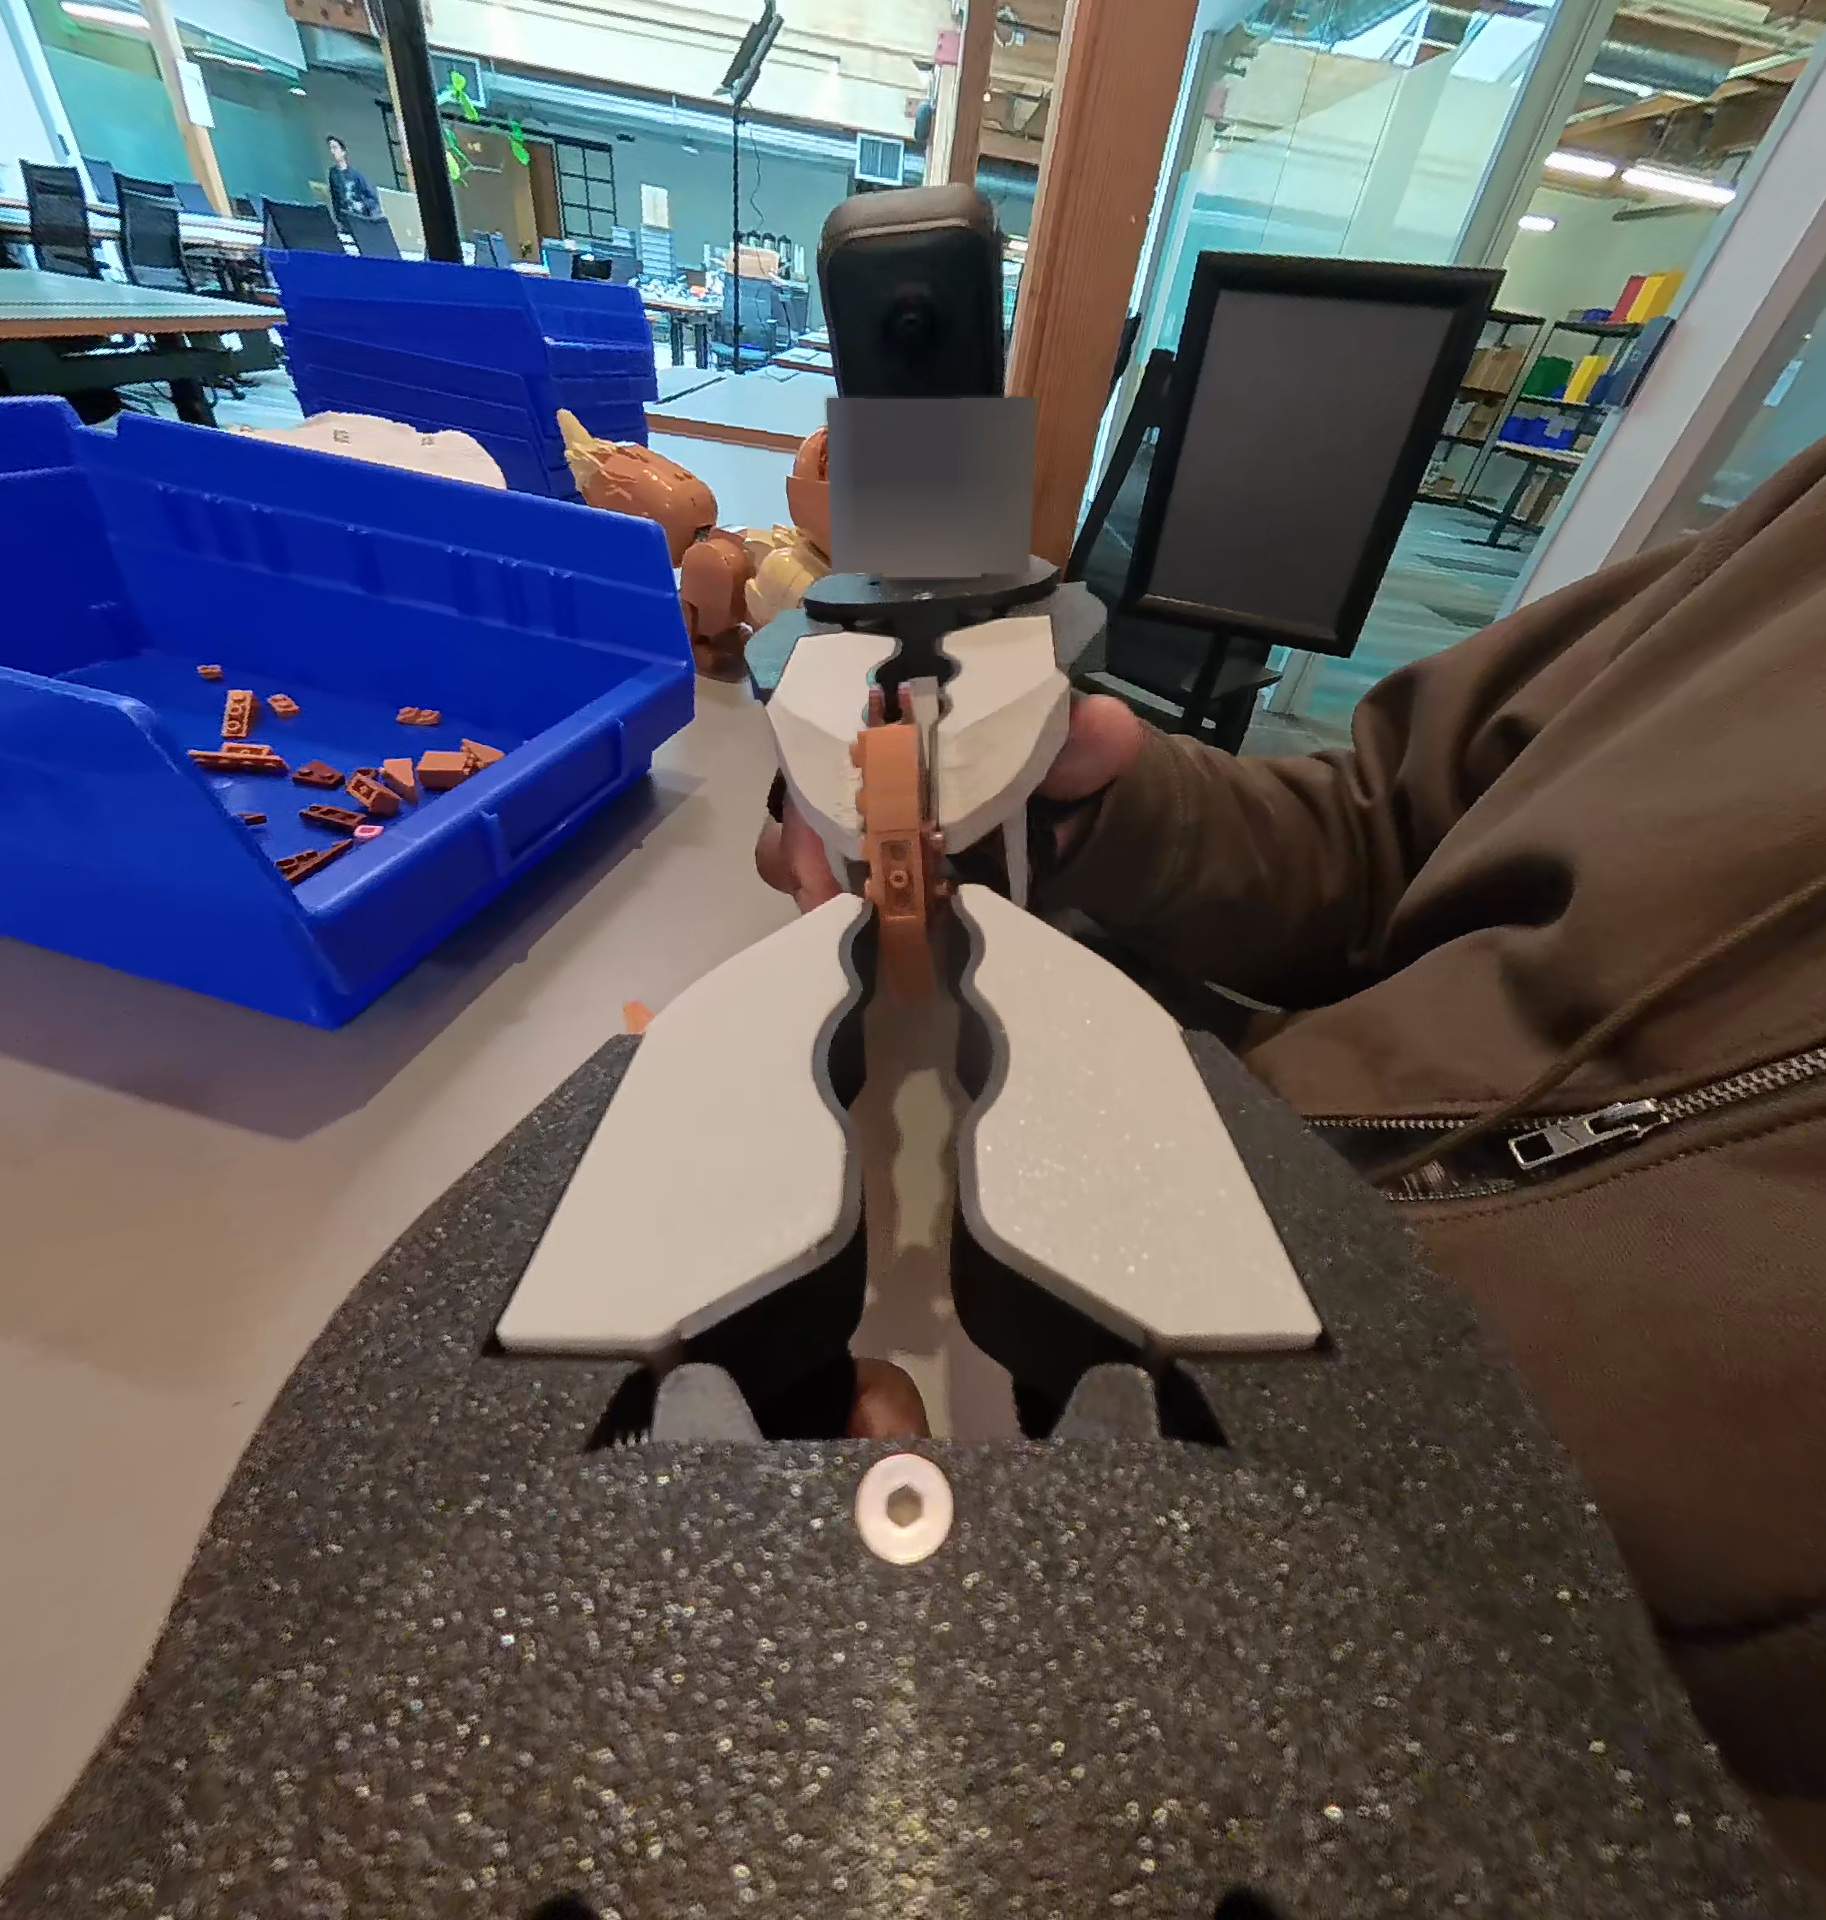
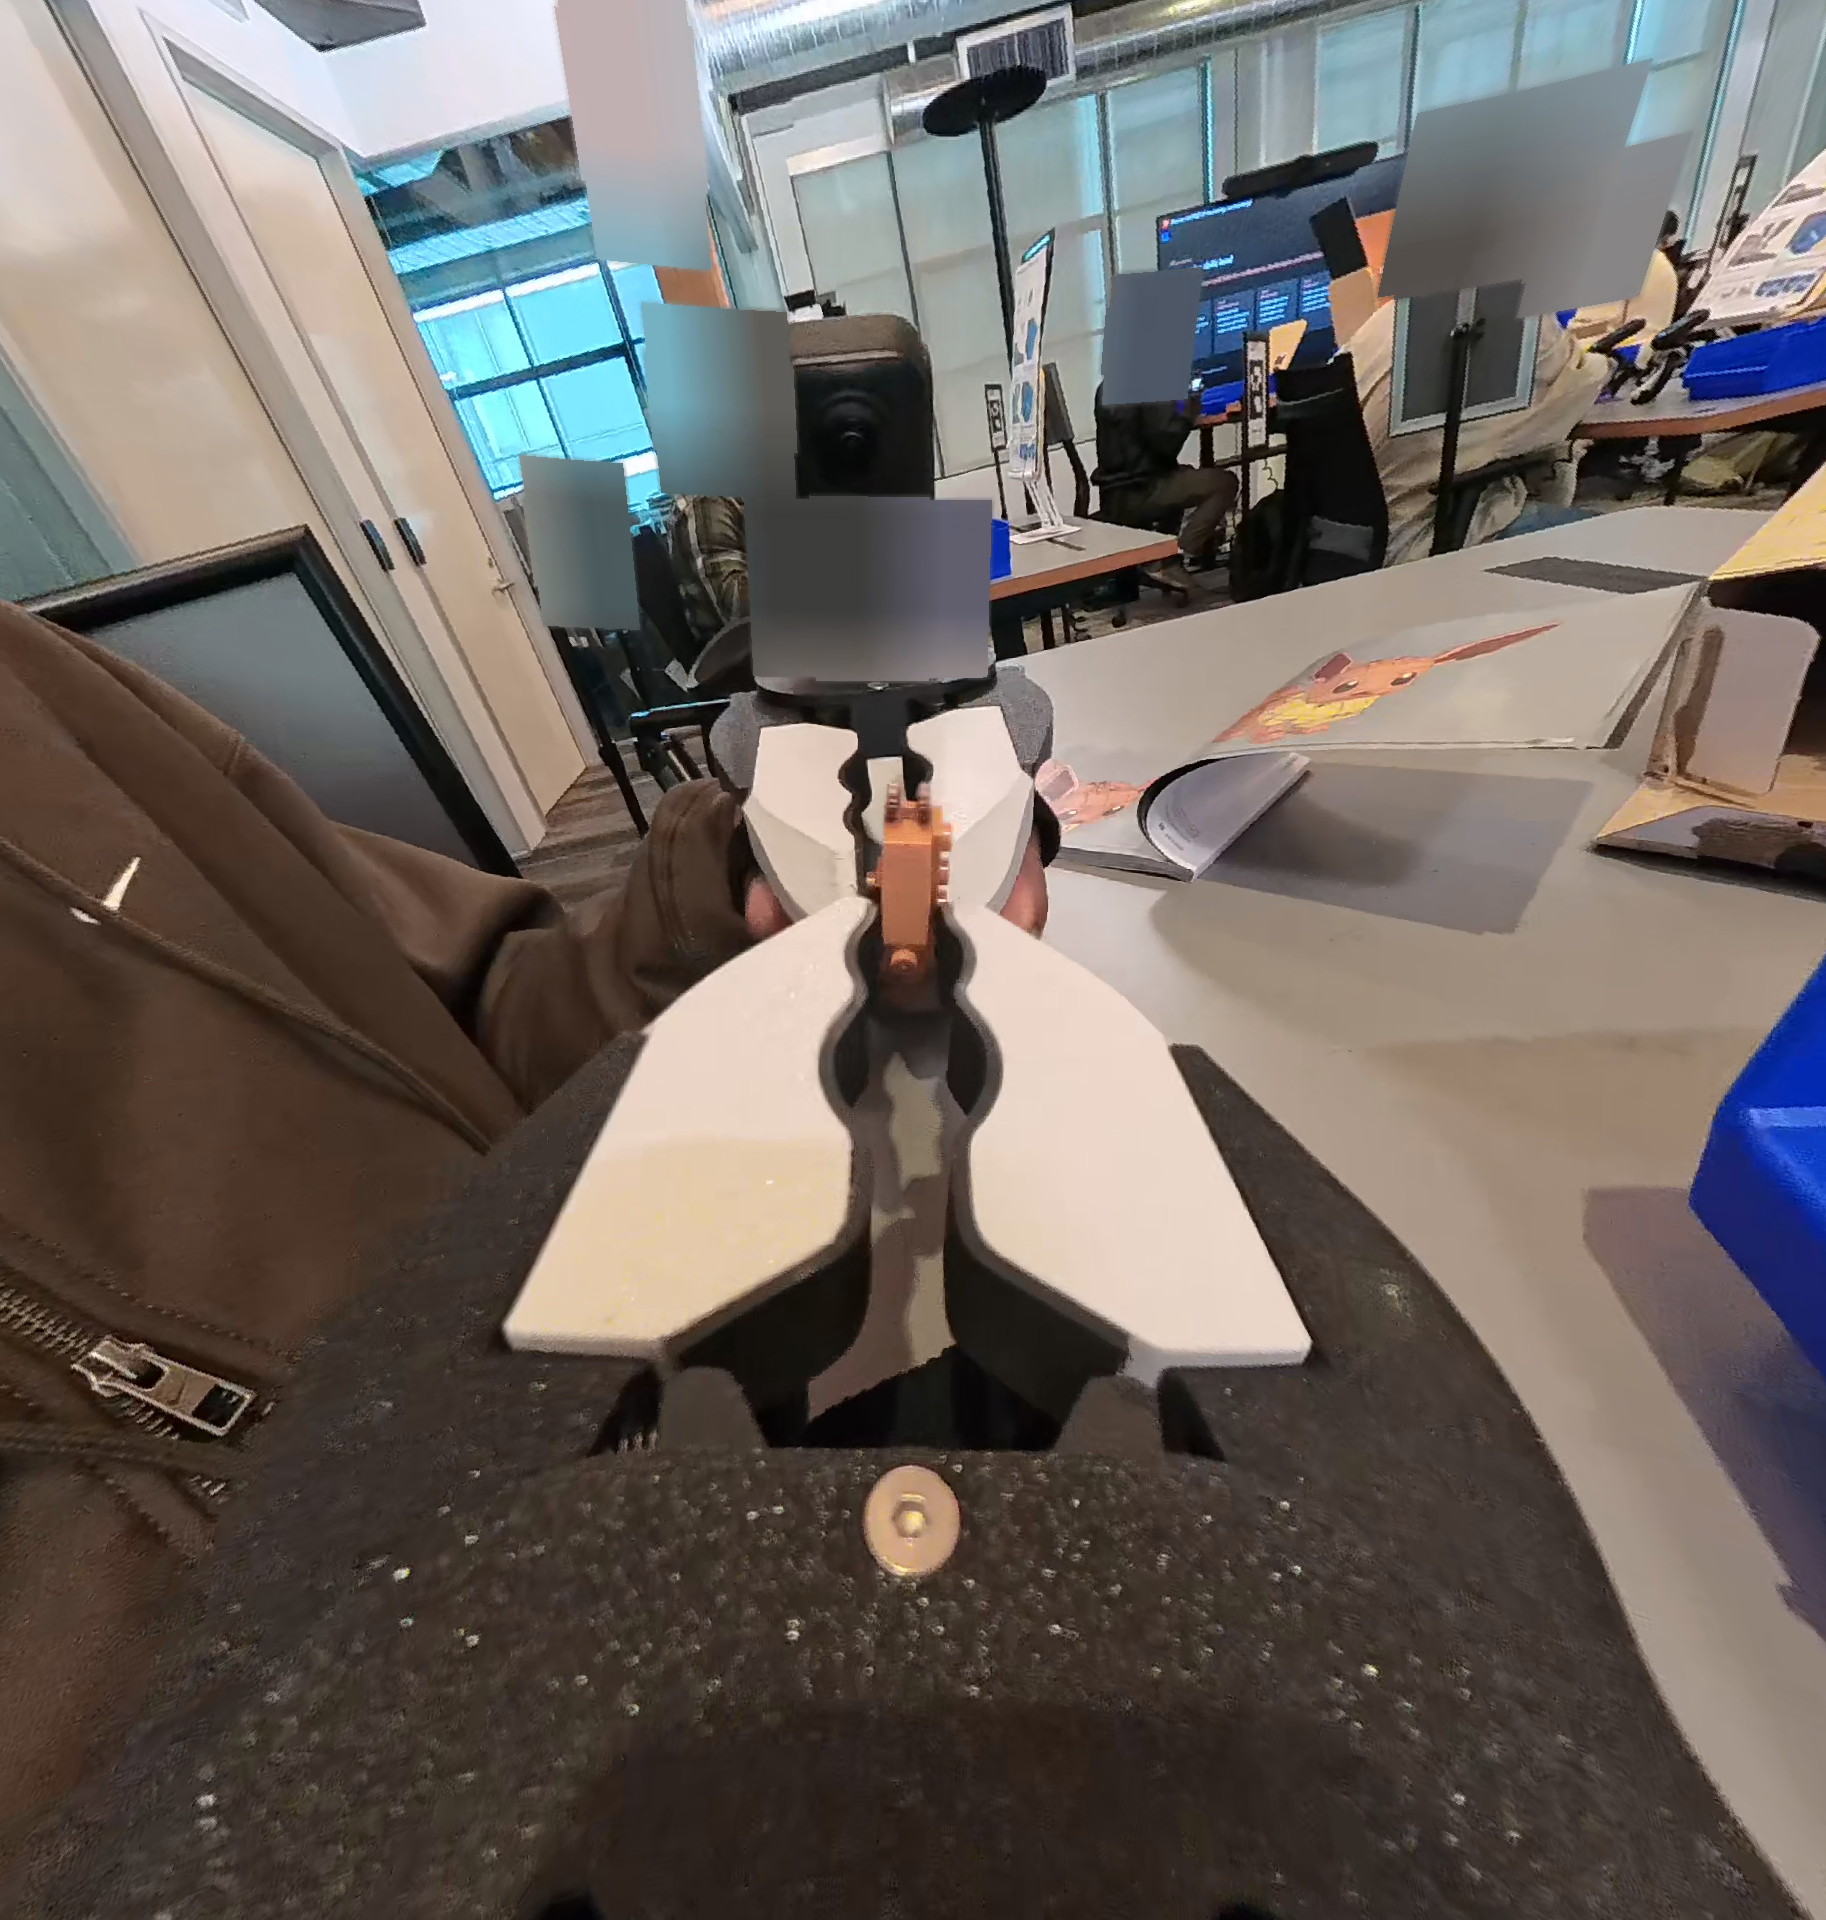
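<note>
Left wrist view: left gripper (image 1: 904,935) narrow, fingers (image 1: 743,1101) clamped on a brown brick piece (image 1: 896,831). Piece's long axis runs straight ahead, far end gripped by the right gripper (image 1: 904,769) facing it. Piece held in the air above the grey table (image 1: 161,1195). Blue bin (image 1: 389,831) with loose brown bricks stands left; open tabletop between.

Right wrist view: right gripper (image 2: 904,935) narrow, pinching the same piece (image 2: 909,873), studs sideways. Open booklet (image 2: 1252,748) and cardboard box (image 2: 1761,686) lie right, well apart. No legible writing.
</note>
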`<state>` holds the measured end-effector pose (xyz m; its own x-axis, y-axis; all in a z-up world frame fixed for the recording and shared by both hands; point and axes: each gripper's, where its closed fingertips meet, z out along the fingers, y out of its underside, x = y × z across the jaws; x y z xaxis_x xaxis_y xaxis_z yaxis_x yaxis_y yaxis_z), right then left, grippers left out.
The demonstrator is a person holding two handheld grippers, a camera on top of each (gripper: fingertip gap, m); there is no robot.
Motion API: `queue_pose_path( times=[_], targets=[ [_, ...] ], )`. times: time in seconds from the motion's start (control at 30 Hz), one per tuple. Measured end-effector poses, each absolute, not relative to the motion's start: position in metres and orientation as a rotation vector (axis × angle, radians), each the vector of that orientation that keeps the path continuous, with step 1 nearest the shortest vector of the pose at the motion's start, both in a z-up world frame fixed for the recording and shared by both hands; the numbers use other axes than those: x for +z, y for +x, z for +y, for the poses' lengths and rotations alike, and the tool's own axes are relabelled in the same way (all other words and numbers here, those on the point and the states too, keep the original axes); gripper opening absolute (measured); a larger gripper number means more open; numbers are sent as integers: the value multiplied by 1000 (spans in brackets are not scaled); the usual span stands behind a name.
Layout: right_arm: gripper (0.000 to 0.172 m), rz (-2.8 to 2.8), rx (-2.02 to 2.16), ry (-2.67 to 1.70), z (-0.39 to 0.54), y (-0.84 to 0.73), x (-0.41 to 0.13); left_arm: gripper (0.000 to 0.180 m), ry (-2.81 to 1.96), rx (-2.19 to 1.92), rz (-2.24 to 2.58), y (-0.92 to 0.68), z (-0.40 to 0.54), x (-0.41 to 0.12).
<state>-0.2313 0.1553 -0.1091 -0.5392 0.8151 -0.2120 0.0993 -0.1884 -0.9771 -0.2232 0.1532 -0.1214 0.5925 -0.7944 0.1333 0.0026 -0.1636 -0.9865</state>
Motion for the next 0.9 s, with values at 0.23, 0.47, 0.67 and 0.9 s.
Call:
queue_pose_path(
  times=[0.23,0.47,0.67,0.9],
  targets=[
    [8,-1554,1773,-1076,157,-231,-110,18,-1604,-808,691,-218,154,-125],
    [8,-1519,1770,-1085,161,-231,-107,14,-1591,-768,661,-217,161,-124],
    [8,-1493,1774,-1068,161,-231,-104,29,-1590,-760,615,-220,166,-122],
    [8,-1465,1796,-1050,157,-233,-100,16,-1552,-764,646,-210,165,-119]
  ],
)
